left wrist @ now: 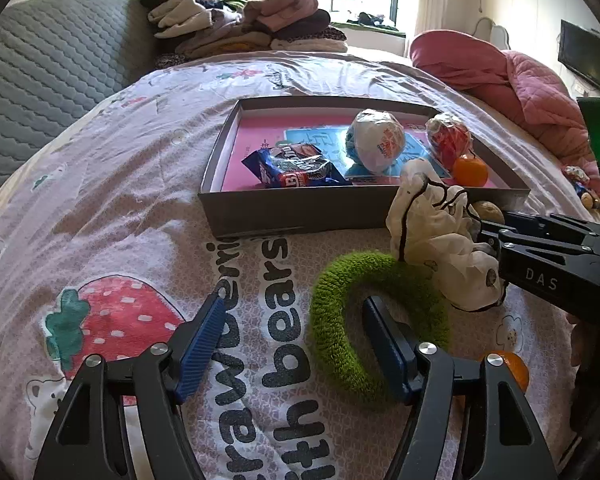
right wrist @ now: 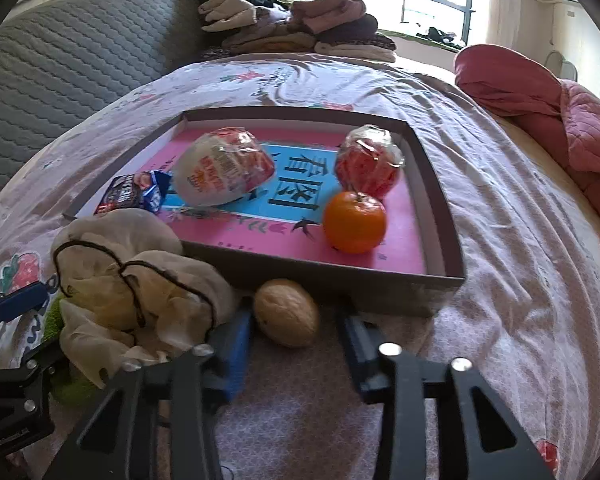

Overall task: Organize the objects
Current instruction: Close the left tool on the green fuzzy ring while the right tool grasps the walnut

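Observation:
A walnut (right wrist: 288, 312) lies on the bed against the front wall of the grey box (right wrist: 340, 276). My right gripper (right wrist: 296, 328) is shut on the walnut, one blue pad on each side. My left gripper (left wrist: 296, 304) is open over a green fuzzy scrunchie (left wrist: 340, 320). Its right finger stands inside the ring and its left finger rests on the sheet. A white scrunchie with black trim (left wrist: 432, 232) lies between the two grippers. The box holds an orange (right wrist: 354, 222), a blue biscuit packet (left wrist: 296, 168), a white wrapped ball (right wrist: 224, 172) and a red wrapped ball (right wrist: 370, 160).
A second orange (left wrist: 514, 364) lies on the sheet behind my left gripper's right finger. A pink quilt (right wrist: 560, 120) is bunched at the right, with small items (left wrist: 580, 184) by it. Folded clothes (left wrist: 240, 24) are piled at the far end, beside a grey quilted headboard (left wrist: 60, 60).

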Action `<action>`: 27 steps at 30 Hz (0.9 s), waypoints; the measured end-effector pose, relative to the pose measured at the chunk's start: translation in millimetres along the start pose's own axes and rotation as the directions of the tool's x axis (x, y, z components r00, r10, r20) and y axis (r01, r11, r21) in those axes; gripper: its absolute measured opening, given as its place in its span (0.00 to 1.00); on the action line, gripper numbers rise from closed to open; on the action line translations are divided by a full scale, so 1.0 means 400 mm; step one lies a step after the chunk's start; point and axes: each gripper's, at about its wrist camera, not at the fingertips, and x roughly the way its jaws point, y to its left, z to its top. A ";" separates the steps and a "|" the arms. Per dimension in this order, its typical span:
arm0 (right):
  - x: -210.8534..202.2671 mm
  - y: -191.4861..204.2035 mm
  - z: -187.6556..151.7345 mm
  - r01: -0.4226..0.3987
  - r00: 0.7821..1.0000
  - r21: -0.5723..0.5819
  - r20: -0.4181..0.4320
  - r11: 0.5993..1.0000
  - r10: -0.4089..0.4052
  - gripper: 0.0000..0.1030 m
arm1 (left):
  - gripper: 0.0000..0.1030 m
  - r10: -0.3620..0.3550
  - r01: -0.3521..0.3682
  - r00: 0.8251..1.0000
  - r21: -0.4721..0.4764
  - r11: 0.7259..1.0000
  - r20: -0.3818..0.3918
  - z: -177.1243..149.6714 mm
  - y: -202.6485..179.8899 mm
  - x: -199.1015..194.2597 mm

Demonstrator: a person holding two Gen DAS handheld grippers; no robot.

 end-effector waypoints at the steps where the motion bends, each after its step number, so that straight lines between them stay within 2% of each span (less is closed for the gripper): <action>1: -0.001 0.002 -0.001 -0.001 1.000 -0.002 0.001 1.000 0.001 0.31 | 0.65 -0.001 0.001 1.000 0.002 1.000 0.001 -0.001 0.000 0.000; 3: -0.001 0.003 0.001 -0.003 1.000 0.004 0.000 1.000 0.003 0.31 | 0.54 -0.007 0.007 1.000 0.001 1.000 0.004 -0.002 -0.001 0.000; 5: -0.004 -0.003 -0.001 -0.007 1.000 0.020 0.003 1.000 0.007 0.31 | 0.36 -0.018 0.018 1.000 -0.003 1.000 0.007 -0.003 0.001 -0.002; 8: -0.012 -0.015 -0.005 -0.012 1.000 0.044 0.011 0.999 0.012 0.31 | 0.16 -0.042 0.042 0.999 -0.019 0.999 0.011 -0.004 0.005 -0.004; 27: -0.070 -0.011 -0.033 -0.018 1.000 0.061 0.022 0.998 0.016 0.31 | 0.13 -0.024 0.025 0.999 -0.026 0.999 0.045 -0.020 0.014 -0.061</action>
